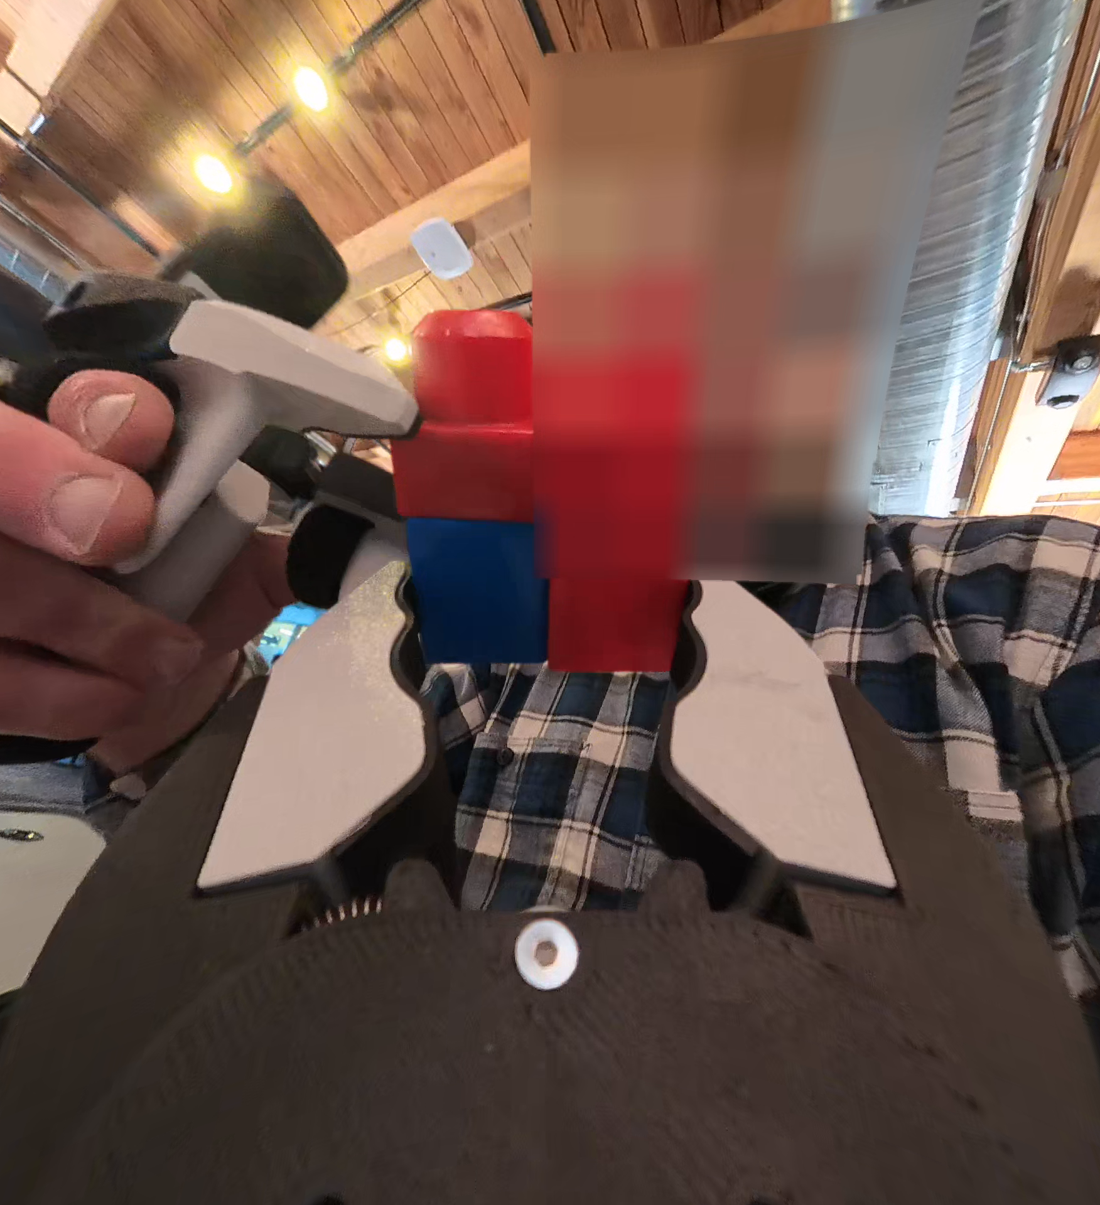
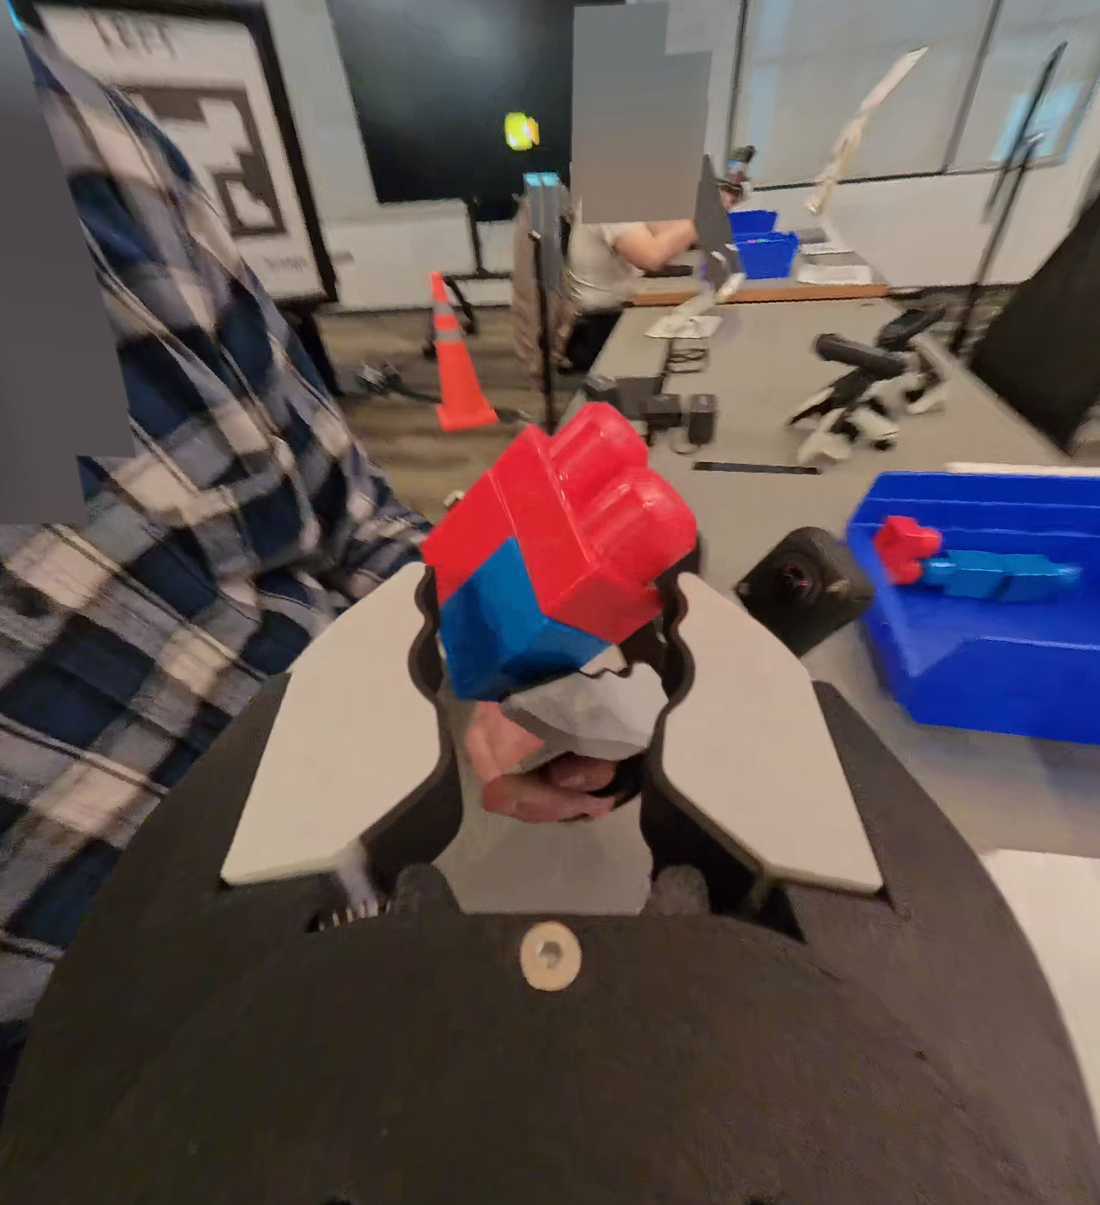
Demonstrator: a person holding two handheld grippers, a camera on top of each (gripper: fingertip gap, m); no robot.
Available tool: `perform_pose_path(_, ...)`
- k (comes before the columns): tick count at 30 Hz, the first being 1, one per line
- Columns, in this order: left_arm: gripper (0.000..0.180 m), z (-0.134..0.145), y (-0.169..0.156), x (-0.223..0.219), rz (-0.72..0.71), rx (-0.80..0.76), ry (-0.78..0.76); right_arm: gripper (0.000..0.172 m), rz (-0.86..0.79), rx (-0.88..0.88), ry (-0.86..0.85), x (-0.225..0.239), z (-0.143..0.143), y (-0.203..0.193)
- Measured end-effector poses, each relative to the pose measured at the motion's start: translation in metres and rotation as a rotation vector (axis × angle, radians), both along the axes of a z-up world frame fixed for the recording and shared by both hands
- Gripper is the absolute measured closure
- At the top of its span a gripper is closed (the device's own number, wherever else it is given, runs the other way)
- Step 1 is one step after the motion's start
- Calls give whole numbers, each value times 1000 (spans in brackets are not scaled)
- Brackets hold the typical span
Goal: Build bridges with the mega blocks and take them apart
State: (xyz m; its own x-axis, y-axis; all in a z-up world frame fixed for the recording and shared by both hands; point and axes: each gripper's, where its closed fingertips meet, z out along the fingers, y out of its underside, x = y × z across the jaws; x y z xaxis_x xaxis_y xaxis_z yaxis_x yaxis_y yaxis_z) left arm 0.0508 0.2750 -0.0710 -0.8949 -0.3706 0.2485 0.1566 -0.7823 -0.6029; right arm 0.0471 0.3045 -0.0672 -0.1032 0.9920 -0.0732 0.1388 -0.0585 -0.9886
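A small block bridge is held in the air between both grippers. In the left wrist view my left gripper (image 1: 547, 626) is shut on its two legs, a blue block (image 1: 475, 587) at the left pad and a red block (image 1: 612, 626) at the right pad. A red top block (image 1: 469, 417) sits across them. One fingertip (image 1: 397, 417) of the right gripper touches its shoulder. In the right wrist view my right gripper (image 2: 544, 593) is shut on the red top block (image 2: 573, 521), above the blue block (image 2: 502, 626). The left gripper's finger (image 2: 580, 711) shows just below.
A blue bin (image 2: 1017, 658) at the right holds joined red and blue blocks (image 2: 965, 561). A black camera (image 2: 802, 587) stands beside it on the grey table (image 2: 762, 365). A person's plaid shirt (image 1: 965, 652) is close behind the blocks. An orange cone (image 2: 459, 365) stands on the floor. Less than 4 cm separates the two grippers' tips.
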Motion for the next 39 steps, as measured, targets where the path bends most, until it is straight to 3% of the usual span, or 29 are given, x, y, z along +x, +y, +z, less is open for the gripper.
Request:
perform_pose_path(3, 106, -7, -2, 3, -10, 32, 29, 106, 47, -176, 31, 1, -3, 3)
perform_pose_path(6, 107, -12, -6, 4, -21, 85, 45, 123, 121, -283, 121, 5, 1, -1)
perform_pose_path(10, 107, -18, -17, 8, -59, 170, 87, 130, 194, -307, 113, 0, -7, -14)
perform_pose_path(14, 106, -17, -12, 7, -74, 144, 79, 133, 146, -260, 125, 1, -5, -10)
perform_pose_path(16, 107, -18, 2, 12, 32, 123, 106, 134, 77, -245, 179, 7, 5, 1)
perform_pose_path(18, 88, -21, 23, 14, 175, 92, 167, 134, -11, -273, 277, 19, 20, 18)
perform_pose_path(23, 95, -20, 63, 9, 590, 130, 301, 134, -210, -296, 370, 37, 25, 53)
perform_pose_path(27, 100, -16, 70, 20, 787, 197, 399, 134, -309, -219, 412, 37, 26, 61)
perform_pose_path(33, 115, -11, 68, 33, 891, 290, 441, 134, -279, -164, 283, 22, 15, 52)
perform_pose_path(34, 125, -6, 67, 29, 893, 288, 408, 134, -280, -156, 260, 23, 14, 52)
perform_pose_path(36, 124, -6, 67, 27, 848, 274, 423, 134, -265, -164, 209, 23, 9, 52)
perform_pose_path(37, 135, -8, 66, 26, 837, 295, 427, 134, -258, -162, 190, 23, 8, 52)
perform_pose_path(39, 141, -10, 65, 27, 836, 305, 436, 134, -245, -161, 180, 22, 8, 50)
